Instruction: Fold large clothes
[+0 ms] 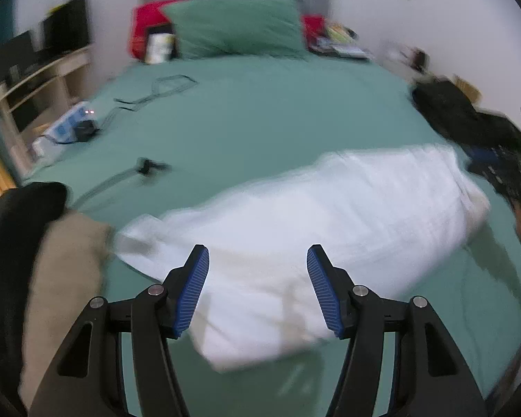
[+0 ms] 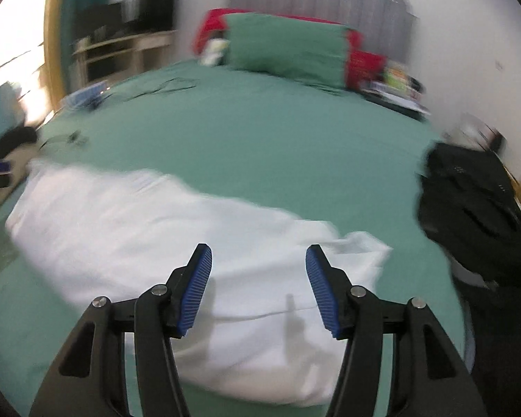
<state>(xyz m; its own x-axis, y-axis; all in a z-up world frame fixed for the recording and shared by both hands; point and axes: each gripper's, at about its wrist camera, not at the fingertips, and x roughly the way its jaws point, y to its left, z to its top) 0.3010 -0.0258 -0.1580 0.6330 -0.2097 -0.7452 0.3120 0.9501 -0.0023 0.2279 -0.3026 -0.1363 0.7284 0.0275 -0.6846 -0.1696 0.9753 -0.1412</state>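
A large white garment (image 1: 316,229) lies folded lengthwise across the near part of a green bed (image 1: 260,118). In the left wrist view my left gripper (image 1: 258,260) hovers over its near left part, open, blue pads apart with nothing between them. The same white garment (image 2: 177,229) fills the near half of the right wrist view. There my right gripper (image 2: 258,260) stands open above the cloth's right end, and its pads press on nothing. Both views are blurred by motion.
A beige and black pile (image 1: 41,260) sits at the left edge. Dark clothes (image 2: 476,208) lie at the bed's right side. A green pillow (image 1: 236,27), red cushions, a power strip (image 1: 69,128), cables and books (image 1: 340,41) occupy the far bed.
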